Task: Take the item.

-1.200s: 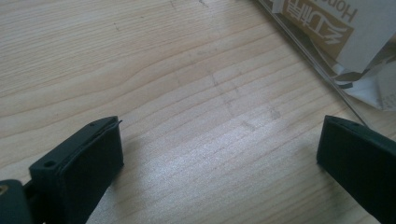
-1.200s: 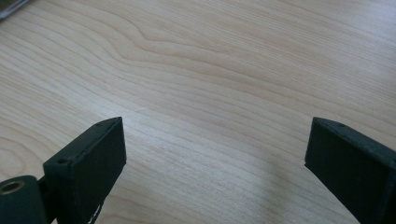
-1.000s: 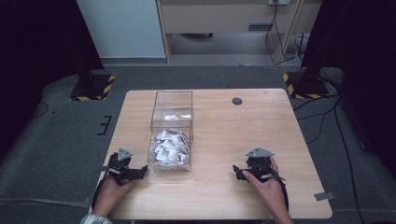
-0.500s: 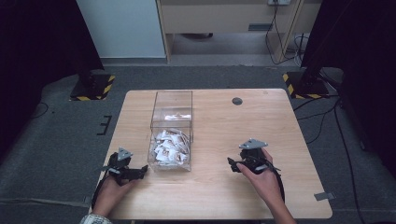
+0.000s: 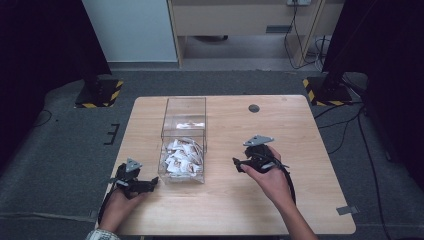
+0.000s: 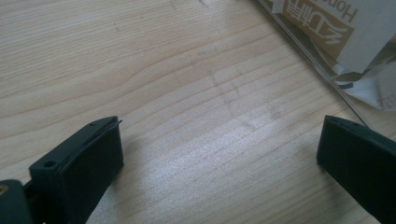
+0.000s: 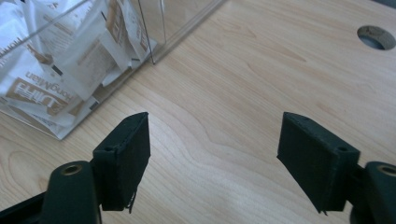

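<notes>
The right gripper [image 5: 239, 163], jaws wide apart and empty, hovers above the pale wooden bench [image 5: 300, 150], aimed left at one clear rectangular plastic box [image 5: 184, 140] just beside it. The box's long axis runs away from the person; white paper sachets [image 5: 182, 157], too many to count, fill its near end. The left gripper [image 5: 150, 184], also spread and empty, rests beside the box's near-left corner.
</notes>
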{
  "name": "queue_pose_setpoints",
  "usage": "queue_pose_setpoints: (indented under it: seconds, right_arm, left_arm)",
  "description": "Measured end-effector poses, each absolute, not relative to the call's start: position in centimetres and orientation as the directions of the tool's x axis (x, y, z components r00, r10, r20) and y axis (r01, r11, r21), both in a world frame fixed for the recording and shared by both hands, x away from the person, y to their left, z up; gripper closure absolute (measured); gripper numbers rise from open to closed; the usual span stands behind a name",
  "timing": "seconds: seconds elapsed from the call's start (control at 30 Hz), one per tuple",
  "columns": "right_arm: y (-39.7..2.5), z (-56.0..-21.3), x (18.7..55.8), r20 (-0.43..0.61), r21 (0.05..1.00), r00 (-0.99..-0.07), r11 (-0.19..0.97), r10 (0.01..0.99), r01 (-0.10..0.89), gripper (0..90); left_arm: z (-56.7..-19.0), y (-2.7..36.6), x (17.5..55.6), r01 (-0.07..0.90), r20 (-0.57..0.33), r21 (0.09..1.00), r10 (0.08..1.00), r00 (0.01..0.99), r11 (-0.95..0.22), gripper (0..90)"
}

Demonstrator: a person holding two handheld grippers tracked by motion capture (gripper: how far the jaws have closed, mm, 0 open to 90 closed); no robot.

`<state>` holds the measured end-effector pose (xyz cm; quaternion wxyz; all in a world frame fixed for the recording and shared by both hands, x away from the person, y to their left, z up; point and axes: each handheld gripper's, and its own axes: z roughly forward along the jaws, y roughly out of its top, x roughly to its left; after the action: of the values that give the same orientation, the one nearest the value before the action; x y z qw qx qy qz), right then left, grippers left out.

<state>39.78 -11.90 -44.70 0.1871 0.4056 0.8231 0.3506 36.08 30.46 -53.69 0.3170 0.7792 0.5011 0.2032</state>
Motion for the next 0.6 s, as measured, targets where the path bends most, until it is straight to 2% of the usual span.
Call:
queue_pose_setpoints:
  seconds: [0.17,0.53,0.57,0.6]
  right_arm:
    - [-10.9,-44.2,40.1,-0.019,0.73,-0.622,0.437,0.782,0.526,33.0]
    - [-8.9,-42.7,40.4,-0.018,0.74,-0.665,0.457,0.747,0.494,40.7]
    - [-8.5,-42.2,40.5,-0.014,0.746,-0.68,0.461,0.733,0.481,46.1]
    - [-8.3,-42.0,40.6,-0.017,0.747,-0.686,0.465,0.728,0.475,46.7]
  left_arm:
    - [-53.7,30.5,36.1,0.652,-0.001,0.697,0.91,0.415,-0.297,0.0]
    - [-53.7,30.5,36.1,0.653,-0.001,0.697,0.91,0.415,-0.297,0.0]
    - [-53.7,30.5,36.1,0.653,-0.001,0.697,0.91,0.415,-0.297,0.0]
    - [-53.7,30.5,36.1,0.653,-0.001,0.697,0.91,0.415,-0.297,0.0]
